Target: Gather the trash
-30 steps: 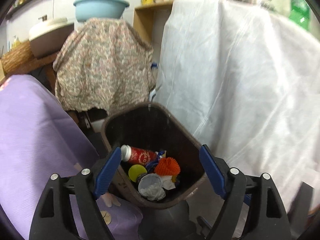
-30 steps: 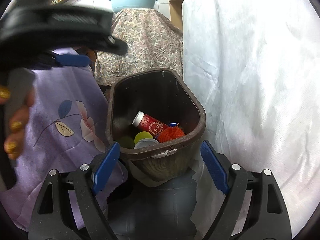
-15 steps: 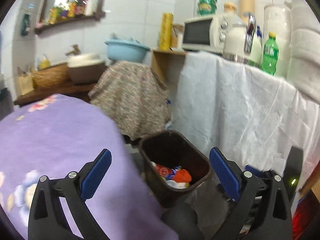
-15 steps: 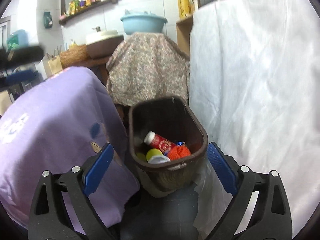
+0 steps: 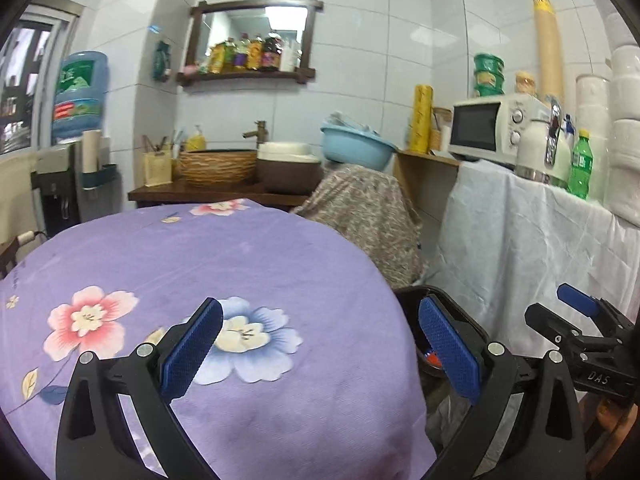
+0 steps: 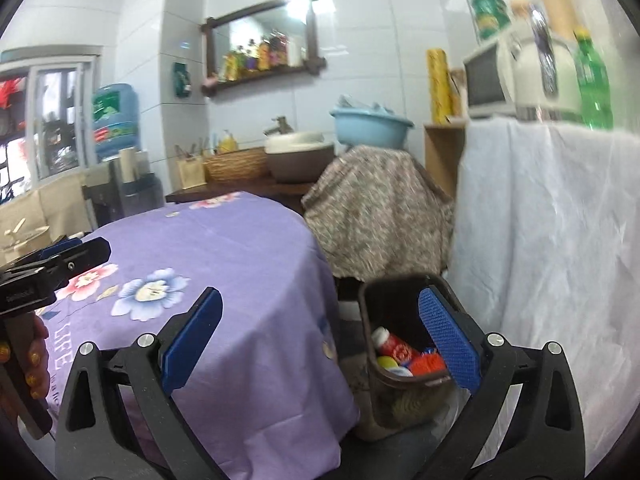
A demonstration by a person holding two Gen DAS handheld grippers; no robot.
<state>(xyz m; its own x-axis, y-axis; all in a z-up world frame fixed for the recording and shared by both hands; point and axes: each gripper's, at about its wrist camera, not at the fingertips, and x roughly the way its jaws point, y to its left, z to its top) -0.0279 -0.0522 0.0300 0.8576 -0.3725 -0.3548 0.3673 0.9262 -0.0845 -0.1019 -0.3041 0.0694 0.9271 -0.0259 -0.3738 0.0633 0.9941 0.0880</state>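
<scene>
My left gripper (image 5: 320,344) and right gripper (image 6: 320,340) are both wide open and empty — I should scan the purple tablecloth (image 5: 240,264) slowly for trash, with the bin (image 6: 400,308) at lower right.

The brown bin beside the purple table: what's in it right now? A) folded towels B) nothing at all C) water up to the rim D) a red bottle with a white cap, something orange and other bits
D: in the right wrist view the brown bin holds a red bottle with a white cap, an orange item and a few other small pieces.
</scene>
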